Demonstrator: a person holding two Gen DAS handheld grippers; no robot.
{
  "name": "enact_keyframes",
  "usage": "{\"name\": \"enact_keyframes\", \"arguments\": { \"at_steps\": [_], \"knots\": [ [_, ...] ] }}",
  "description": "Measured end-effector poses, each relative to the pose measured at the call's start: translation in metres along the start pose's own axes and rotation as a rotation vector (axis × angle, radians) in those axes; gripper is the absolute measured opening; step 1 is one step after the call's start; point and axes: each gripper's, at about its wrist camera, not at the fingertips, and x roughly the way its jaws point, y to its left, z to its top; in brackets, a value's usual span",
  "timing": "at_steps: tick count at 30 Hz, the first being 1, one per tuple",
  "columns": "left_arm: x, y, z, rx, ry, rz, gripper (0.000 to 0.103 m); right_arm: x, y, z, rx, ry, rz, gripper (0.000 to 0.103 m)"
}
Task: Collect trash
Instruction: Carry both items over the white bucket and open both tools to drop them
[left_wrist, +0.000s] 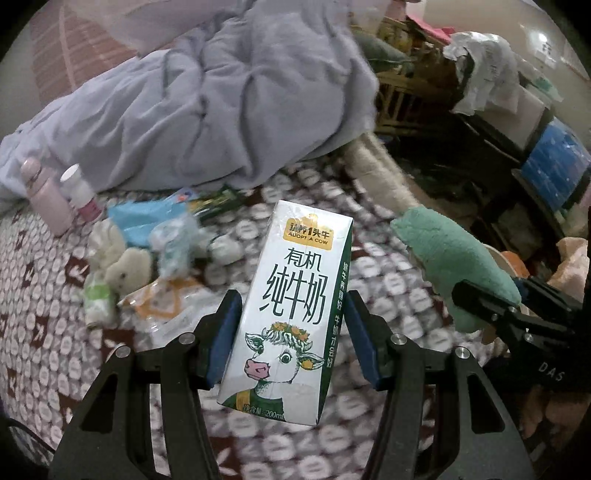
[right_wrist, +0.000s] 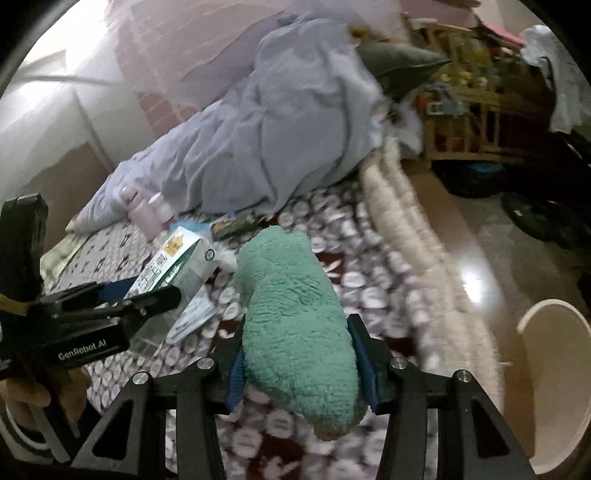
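My left gripper (left_wrist: 290, 332) is shut on a white and green milk carton (left_wrist: 288, 310) with a cow picture, held above the patterned bed sheet (left_wrist: 44, 332). The carton also shows in the right wrist view (right_wrist: 177, 266). My right gripper (right_wrist: 297, 354) is shut on a green fluffy cloth (right_wrist: 295, 325), also seen in the left wrist view (left_wrist: 454, 266) to the right of the carton. More litter lies on the bed behind the carton: a blue wrapper (left_wrist: 147, 218), crumpled plastic (left_wrist: 173, 243), an orange-printed bag (left_wrist: 166, 299).
A pink bottle (left_wrist: 44, 195) and a white-capped bottle (left_wrist: 79, 192) stand by a lilac duvet (left_wrist: 207, 103). Small plush toys (left_wrist: 118, 266) lie on the sheet. A pale round bin (right_wrist: 554, 369) stands on the floor right of the bed. Cluttered wooden shelves (right_wrist: 480, 107) stand behind.
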Motion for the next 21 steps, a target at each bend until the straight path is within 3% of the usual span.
{"name": "enact_keyframes", "arguments": {
  "at_steps": [21],
  "knots": [
    [0.032, -0.146, 0.033, 0.171, 0.002, -0.182, 0.055, -0.073, -0.118, -0.016, 0.205, -0.097, -0.207, 0.048]
  ]
}}
